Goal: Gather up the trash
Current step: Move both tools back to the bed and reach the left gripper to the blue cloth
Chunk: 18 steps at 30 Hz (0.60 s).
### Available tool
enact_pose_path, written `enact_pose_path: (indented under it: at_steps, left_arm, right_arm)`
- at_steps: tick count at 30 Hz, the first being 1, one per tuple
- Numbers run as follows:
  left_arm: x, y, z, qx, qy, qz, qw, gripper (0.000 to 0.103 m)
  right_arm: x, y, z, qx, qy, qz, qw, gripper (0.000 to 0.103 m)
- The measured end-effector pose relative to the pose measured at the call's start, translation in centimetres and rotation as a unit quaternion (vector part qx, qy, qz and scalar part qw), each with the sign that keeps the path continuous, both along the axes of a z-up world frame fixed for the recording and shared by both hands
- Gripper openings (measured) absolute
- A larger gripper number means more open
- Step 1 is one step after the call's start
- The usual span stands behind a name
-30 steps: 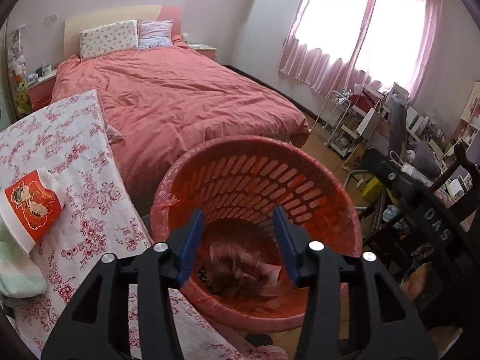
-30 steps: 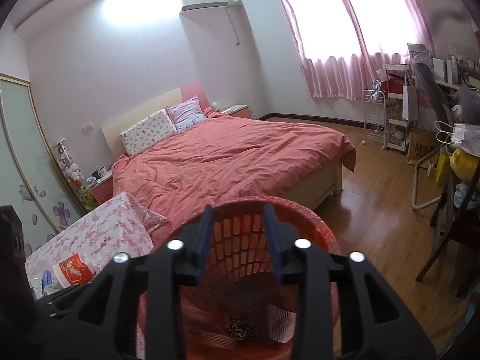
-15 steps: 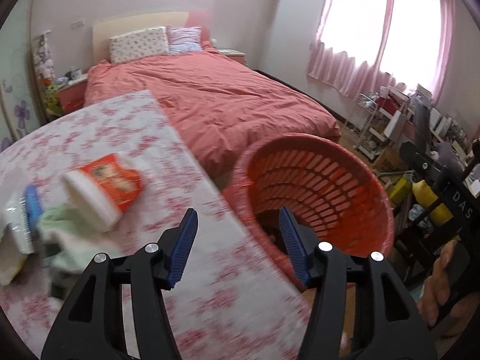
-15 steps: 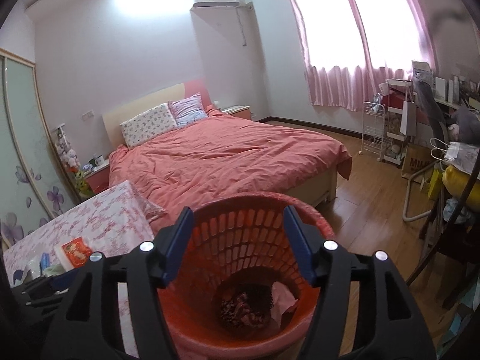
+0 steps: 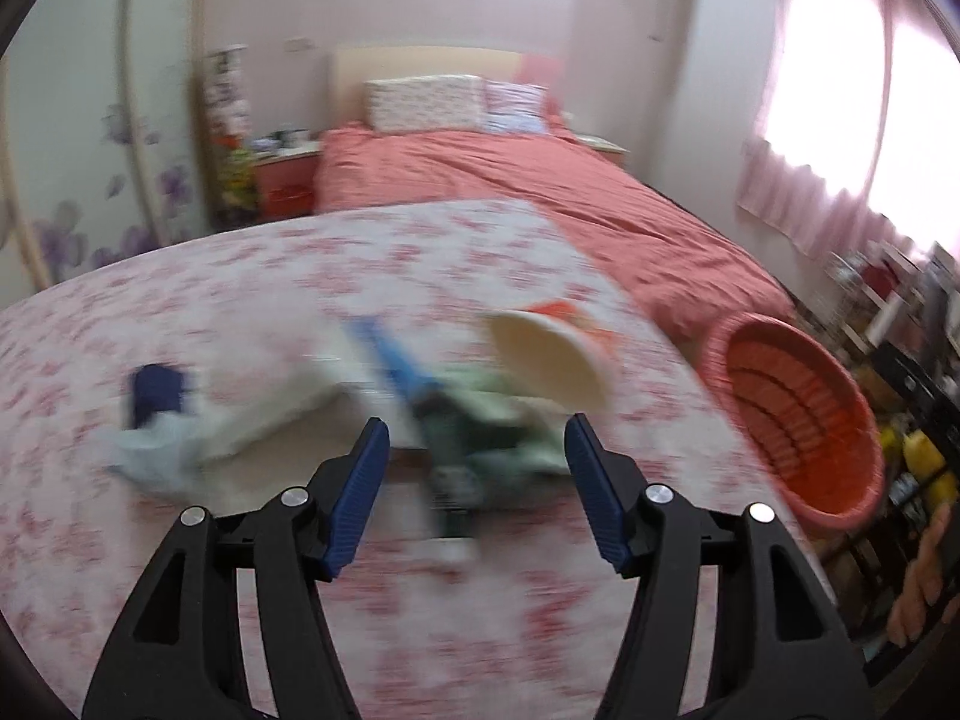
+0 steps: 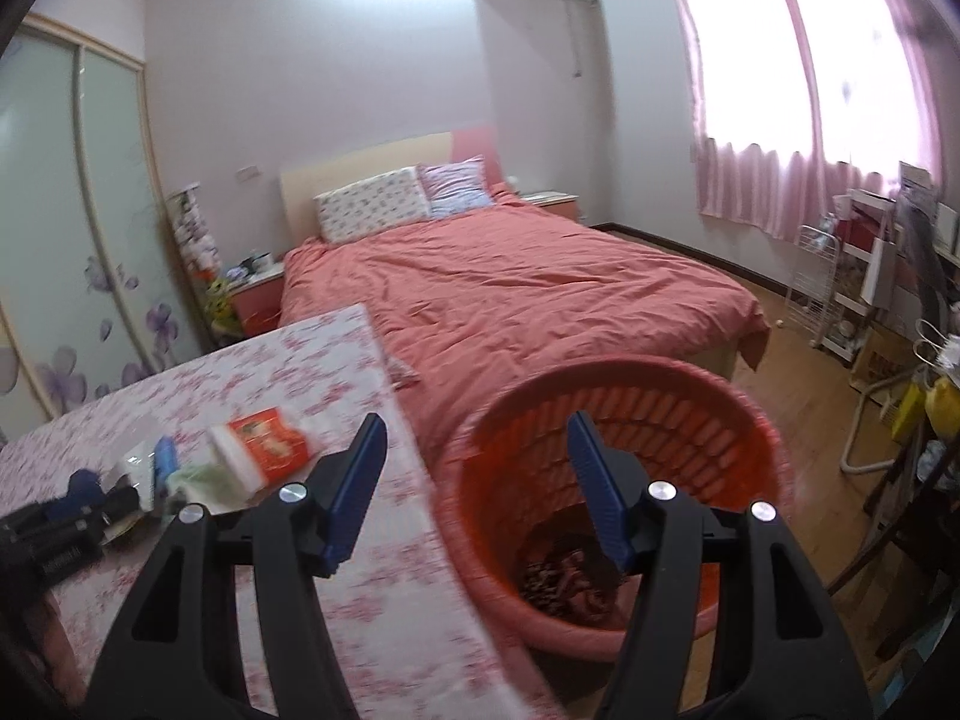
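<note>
My left gripper (image 5: 477, 480) hangs over the floral-cloth table (image 5: 240, 276), its jaws opening with nothing pressed between them. Just beyond its tips lies a blurred trash pile: a green wad (image 5: 486, 420), a blue wrapper (image 5: 390, 360), white paper (image 5: 270, 384) and a red-and-white paper cup (image 5: 552, 354) on its side. The orange slatted basket (image 5: 798, 408) stands off the table's right edge. My right gripper (image 6: 477, 474) is open and empty above the gap between the table (image 6: 372, 570) and the basket (image 6: 600, 369), which holds dark crumpled trash (image 6: 564, 570). The cup (image 6: 264, 444) shows here too.
A bed with a red cover (image 6: 510, 300) fills the middle of the room behind the table. A white wire rack (image 6: 816, 294) and cluttered furniture line the right wall. A sliding wardrobe (image 6: 72, 228) stands at the left. A hand (image 5: 918, 588) shows at the lower right.
My left gripper has swung left from over the basket to the trash pile on the table, its jaws wider. My right gripper has widened and drawn back from the basket's mouth.
</note>
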State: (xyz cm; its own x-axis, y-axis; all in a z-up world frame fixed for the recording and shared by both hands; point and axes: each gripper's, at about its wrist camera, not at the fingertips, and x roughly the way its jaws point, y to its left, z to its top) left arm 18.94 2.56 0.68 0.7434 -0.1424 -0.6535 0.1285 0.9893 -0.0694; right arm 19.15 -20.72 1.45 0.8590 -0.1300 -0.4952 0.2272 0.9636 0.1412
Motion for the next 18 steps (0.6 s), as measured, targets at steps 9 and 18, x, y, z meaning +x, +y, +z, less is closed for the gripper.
enact_pose_path:
  at_steps: [9, 18]
  left_arm:
    - [1.9, 11.7, -0.8, 0.014, 0.007, 0.146, 0.9892, 0.063]
    - [4.8, 15.5, -4.1, -0.053, 0.072, 0.155, 0.9839, 0.063]
  right_arm:
    - [1.4, 6.3, -0.5, -0.015, 0.017, 0.054, 0.998, 0.061]
    - [2.5, 10.6, -1.4, -0.035, 0.036, 0.085, 0.995, 0.061]
